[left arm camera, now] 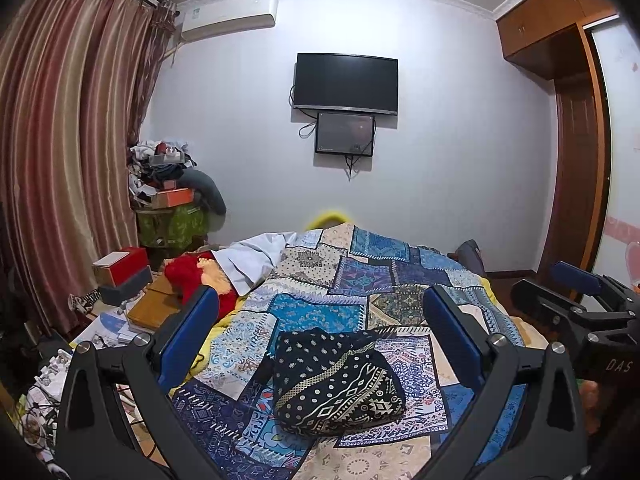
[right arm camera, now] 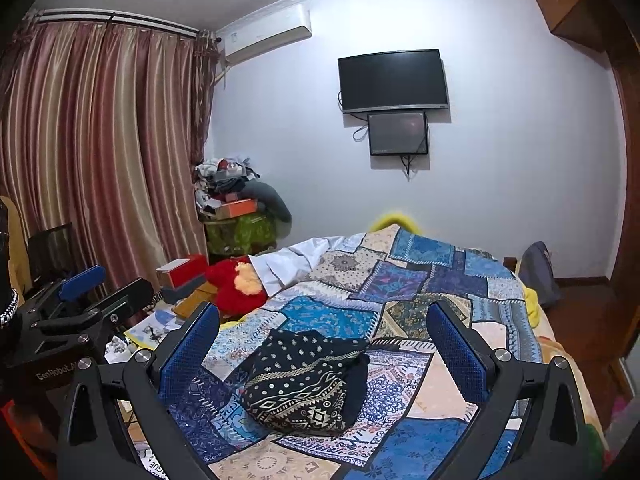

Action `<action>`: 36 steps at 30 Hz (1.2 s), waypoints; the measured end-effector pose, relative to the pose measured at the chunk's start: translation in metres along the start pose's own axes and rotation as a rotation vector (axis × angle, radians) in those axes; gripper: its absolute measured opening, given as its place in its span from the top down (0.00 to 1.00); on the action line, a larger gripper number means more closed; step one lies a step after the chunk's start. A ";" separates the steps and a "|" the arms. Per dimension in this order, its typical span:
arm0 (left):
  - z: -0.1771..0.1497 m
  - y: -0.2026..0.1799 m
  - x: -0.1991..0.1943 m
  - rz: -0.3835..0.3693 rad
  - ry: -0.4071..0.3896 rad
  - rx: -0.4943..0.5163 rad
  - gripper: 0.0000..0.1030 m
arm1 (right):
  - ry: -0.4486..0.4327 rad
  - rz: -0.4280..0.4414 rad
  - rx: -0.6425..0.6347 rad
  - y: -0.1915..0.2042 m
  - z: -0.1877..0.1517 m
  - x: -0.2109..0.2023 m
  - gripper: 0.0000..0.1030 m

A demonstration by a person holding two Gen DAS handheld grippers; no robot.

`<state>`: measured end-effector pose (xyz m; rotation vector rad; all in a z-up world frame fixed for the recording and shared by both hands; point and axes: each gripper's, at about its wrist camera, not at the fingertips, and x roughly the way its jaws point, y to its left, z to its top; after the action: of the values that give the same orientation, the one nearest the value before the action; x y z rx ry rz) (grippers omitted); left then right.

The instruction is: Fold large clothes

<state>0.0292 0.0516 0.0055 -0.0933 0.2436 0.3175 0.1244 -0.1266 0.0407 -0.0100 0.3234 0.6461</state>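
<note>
Both the left gripper (left arm camera: 320, 328) and right gripper (right arm camera: 320, 336) hang spread and empty – the black patterned fabric bundle (left arm camera: 336, 380) sits folded at 6 o'clock on the blue patchwork bedspread (left arm camera: 344, 280), seemingly finished

Open patchwork quilt (left arm camera: 320, 312) around folded dark garment (left arm camera: 336, 380), red plush (left arm camera: 192, 276) and boxes (left arm camera: 120, 272) (stacked) crowding left edge

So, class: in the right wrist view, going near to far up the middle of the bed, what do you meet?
Black patterned garment → blue patchwork bedspread → yellow bedding edge → small screen → wall television.
</note>
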 end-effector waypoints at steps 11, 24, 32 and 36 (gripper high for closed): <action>0.001 0.001 0.004 -0.004 0.007 -0.009 0.00 | -0.005 -0.003 0.003 0.001 0.001 0.001 0.00; -0.001 -0.007 0.006 -0.056 0.029 -0.019 0.00 | -0.010 -0.004 -0.001 0.001 0.002 -0.002 0.00; -0.001 -0.011 0.005 -0.071 0.034 -0.019 0.00 | -0.009 -0.003 0.002 0.001 0.002 -0.003 0.00; -0.001 -0.012 0.005 -0.068 0.033 -0.019 0.00 | -0.010 -0.002 0.007 -0.002 0.007 -0.005 0.00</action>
<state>0.0377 0.0413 0.0039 -0.1253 0.2693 0.2506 0.1238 -0.1300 0.0490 -0.0003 0.3158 0.6430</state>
